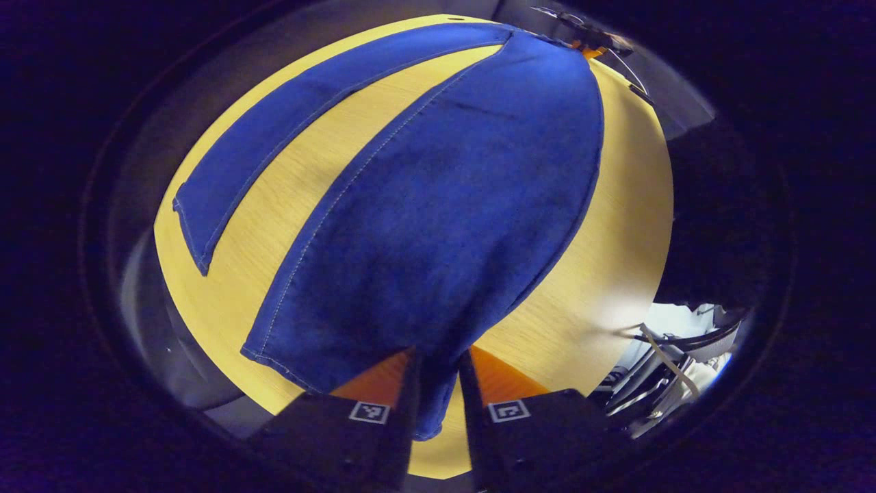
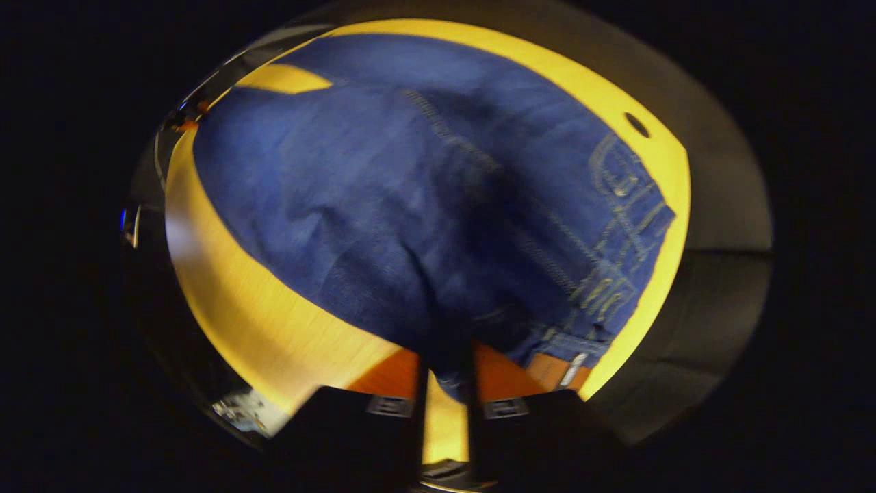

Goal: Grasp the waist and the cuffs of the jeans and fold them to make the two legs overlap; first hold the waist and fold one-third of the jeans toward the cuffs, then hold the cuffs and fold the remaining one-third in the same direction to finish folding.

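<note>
Blue denim jeans (image 1: pixel 445 205) lie spread on the yellow wooden table (image 1: pixel 616 239). In the left gripper view the near leg's cuff reaches the table's near edge, between the left gripper's (image 1: pixel 438 383) fingers; the other leg lies apart, to its left. In the right gripper view the waist sits at the near edge, pinched in the right gripper (image 2: pixel 445 383).

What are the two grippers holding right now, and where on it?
Both hold the blue denim jeans: the left gripper pinches the cuff end of one leg, the right gripper pinches the waist edge beside the tan leather patch.
</note>
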### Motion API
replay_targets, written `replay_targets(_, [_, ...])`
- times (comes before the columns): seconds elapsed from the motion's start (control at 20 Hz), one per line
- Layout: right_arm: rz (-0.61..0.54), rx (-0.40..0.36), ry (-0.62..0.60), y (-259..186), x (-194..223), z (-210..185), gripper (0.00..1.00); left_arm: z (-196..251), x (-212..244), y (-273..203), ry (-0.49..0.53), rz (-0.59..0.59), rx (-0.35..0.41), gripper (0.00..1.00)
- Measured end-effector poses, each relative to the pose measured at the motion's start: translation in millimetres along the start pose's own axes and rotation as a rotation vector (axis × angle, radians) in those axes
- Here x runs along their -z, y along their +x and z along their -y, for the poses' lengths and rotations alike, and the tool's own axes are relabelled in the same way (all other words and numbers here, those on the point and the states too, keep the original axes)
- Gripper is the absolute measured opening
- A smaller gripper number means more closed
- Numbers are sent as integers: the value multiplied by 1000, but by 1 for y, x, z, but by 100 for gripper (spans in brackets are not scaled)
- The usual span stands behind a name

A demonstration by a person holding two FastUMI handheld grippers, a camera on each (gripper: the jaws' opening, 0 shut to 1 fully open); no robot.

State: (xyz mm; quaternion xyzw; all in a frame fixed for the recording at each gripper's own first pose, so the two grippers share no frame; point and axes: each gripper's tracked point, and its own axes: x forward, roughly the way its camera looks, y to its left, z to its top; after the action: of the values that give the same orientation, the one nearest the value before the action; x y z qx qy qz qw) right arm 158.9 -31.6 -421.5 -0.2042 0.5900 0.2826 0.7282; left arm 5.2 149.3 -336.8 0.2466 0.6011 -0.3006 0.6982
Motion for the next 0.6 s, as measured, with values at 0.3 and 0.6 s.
replay_targets(0.3, [76,30,197,-4,3,-4,6,-23,-14,-4,-223,39,-37,6])
replay_targets(0.6, [237,16,308,-44,-25,2,6,-45,-40,-42,-287,133,-71,5])
